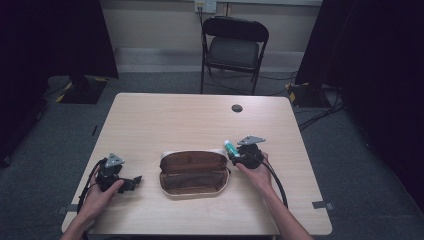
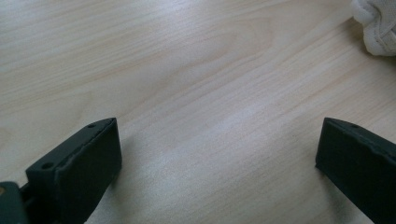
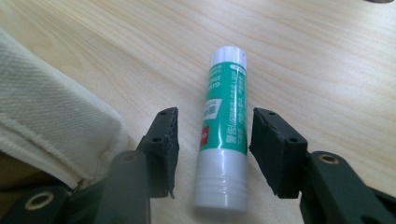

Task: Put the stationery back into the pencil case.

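Note:
A green and white glue stick [image 1: 228, 146] lies on the table just right of an open pencil case [image 1: 194, 172], cream outside and brown inside. My right gripper [image 1: 232, 155] is open, its jaws standing either side of the glue stick [image 3: 224, 126] with a small gap on each side. The right gripper [image 3: 215, 116] has the case's cream fabric [image 3: 46, 116] close on its left. My left gripper [image 1: 134, 181] rests near the table's front left, held by a hand. That left gripper [image 2: 219, 126] is open over bare wood, with a corner of the case [image 2: 378, 23] beyond it.
The light wooden table [image 1: 175, 120] has a dark cable hole [image 1: 237, 108] near its far edge. A black folding chair [image 1: 234, 47] stands behind the table. Cables [image 1: 320, 112] lie on the floor at the right.

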Tool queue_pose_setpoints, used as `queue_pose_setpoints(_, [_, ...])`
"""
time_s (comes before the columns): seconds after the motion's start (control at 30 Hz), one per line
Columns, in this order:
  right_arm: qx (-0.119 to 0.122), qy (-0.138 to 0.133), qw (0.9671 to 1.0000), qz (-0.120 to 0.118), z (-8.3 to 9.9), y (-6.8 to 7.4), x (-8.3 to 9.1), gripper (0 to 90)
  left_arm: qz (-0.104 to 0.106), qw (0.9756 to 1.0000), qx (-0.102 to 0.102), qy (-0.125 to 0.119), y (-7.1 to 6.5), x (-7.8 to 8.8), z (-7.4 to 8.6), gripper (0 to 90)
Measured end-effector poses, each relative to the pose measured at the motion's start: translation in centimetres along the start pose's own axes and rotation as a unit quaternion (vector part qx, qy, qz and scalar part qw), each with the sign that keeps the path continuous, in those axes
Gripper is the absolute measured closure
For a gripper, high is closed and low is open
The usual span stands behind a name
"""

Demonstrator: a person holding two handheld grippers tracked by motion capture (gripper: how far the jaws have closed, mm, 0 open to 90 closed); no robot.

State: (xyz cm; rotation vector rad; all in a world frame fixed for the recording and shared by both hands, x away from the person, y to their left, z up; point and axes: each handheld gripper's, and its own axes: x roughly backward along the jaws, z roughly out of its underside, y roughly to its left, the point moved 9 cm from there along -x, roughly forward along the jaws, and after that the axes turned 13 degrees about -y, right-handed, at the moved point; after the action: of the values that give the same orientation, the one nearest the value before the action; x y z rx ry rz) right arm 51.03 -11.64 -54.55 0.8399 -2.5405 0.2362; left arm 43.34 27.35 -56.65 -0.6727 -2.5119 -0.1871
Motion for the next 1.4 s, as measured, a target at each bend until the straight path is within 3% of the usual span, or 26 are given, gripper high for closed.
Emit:
queue_pose_setpoints(0.43, [-0.001, 0.008, 1.0, 0.005, 1.0, -0.5, -0.2, 63.7, -0.002, 1.0, -0.002, 0.0, 0.0, 0.0, 0.0, 0.0])
queue_pose_setpoints(0.8, [-0.015, 0.001, 0.9999, 0.003, 1.0, -0.6, -0.1, 65.5, -0.001, 1.0, -0.002, 0.0, 0.0, 0.0, 0.0, 0.0])
queue_pose_setpoints(0.93, [-0.035, 0.006, 0.9993, -0.009, 1.1, -0.7, 0.2, 65.7, -0.001, 1.0, -0.002, 0.0, 0.0, 0.0, 0.0, 0.0])
queue_pose_setpoints(1.4, [-0.054, 0.0, 0.9983, -0.021, 0.4, -0.7, 1.4, 65.8, -0.001, 1.0, -0.002, 0.0, 0.0, 0.0, 0.0, 0.0])
